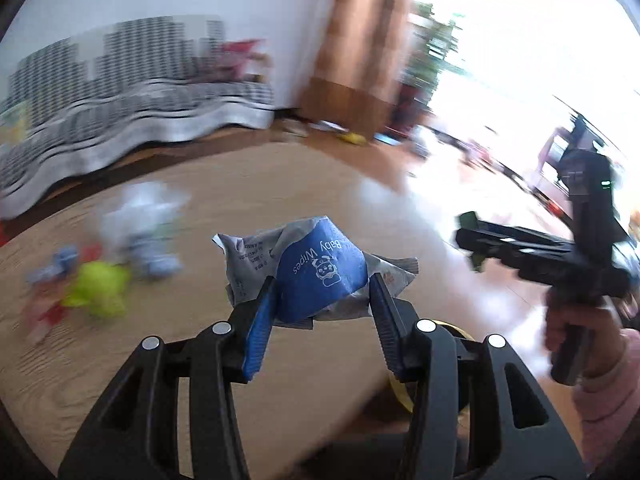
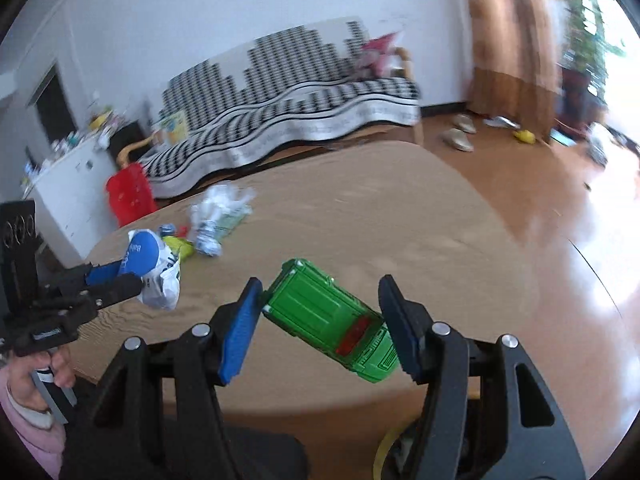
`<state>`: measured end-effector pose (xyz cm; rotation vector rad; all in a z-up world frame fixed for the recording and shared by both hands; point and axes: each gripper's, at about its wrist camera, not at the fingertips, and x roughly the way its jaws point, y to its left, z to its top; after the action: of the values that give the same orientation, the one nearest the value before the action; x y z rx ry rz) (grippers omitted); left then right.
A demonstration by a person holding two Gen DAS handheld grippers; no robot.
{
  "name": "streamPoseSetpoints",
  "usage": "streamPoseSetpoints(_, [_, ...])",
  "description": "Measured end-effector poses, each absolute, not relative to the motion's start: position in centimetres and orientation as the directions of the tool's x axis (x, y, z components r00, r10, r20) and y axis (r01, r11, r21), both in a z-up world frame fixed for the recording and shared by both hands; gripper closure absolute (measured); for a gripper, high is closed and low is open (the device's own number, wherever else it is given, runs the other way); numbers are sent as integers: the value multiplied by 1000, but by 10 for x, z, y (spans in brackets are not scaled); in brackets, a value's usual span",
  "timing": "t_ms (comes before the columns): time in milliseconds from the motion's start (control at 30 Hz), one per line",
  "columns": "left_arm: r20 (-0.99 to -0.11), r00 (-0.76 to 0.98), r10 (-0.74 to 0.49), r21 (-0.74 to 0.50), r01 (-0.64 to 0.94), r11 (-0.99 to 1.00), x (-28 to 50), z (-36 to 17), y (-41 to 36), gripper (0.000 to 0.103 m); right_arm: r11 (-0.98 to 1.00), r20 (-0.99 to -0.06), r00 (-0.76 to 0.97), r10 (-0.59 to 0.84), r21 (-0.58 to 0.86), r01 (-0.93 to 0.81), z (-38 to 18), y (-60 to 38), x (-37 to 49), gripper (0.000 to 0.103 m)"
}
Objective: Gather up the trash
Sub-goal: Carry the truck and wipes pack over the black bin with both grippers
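Right now the left gripper (image 1: 322, 292) is squeezing a crumpled baby wipes pack (image 1: 316, 270), blue and grey, and holds it up above the brown table (image 1: 240, 200). Its two fingers press the pack from both sides. From the right wrist view you can see the same pack (image 2: 154, 270) sticking out of those fingers, off the table top.

The right gripper (image 2: 320, 300) has a green toy car (image 2: 334, 320) between its fingers. The car sits tilted, and both fingers seem to touch it, so I think it is being held, but I can't be fully sure it is off the table.

Farther back on the table lies a small heap of more trash (image 2: 212, 224): a white crinkled wrapper, a yellow-green scrap and some little blue and red bits. Behind the table is a striped sofa (image 2: 280, 120).

I think this is the carrying step: the pack is picked up and needs a place to go. A yellow rim (image 1: 404, 392) peeks out below the table edge and may be a bin. Next, the left gripper should move over a bin and let go.
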<state>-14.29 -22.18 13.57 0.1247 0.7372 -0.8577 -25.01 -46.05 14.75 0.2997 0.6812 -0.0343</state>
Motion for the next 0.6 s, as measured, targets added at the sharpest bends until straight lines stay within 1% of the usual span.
streamPoseSetpoints(133, [-701,255,-666,-187,836,516,-196,118,-311,57,917,-633,774,3,311,250,126,-522,-319,44])
streamPoseSetpoints(267, [-776,73,-626,-253,873,416,-238,64,-383,57,855,-667,745,-1,386,346,83,-564,-366,44])
streamPoseSetpoints(367, [-803,1,-596,-289,874,391,-253,29,-411,57,804,-704,710,22,434,406,38,-582,-393,44])
streamPoseSetpoints(433, [-822,-30,-569,-301,871,388,-259,2,-419,57,782,-732,681,30,441,440,9,-588,-402,44])
streamPoseSetpoints(500, [-856,-65,-513,-324,840,435,-252,-19,-423,57,739,-746,662,71,485,468,-21,-593,-410,44])
streamPoseSetpoints(533, [-852,-77,-519,-344,828,442,-248,-21,-426,57,721,-744,662,90,507,472,-29,-594,-412,44])
streamPoseSetpoints(600, [-851,-64,-522,-343,819,459,-243,-23,-428,57,691,-740,663,113,538,482,-42,-598,-414,44])
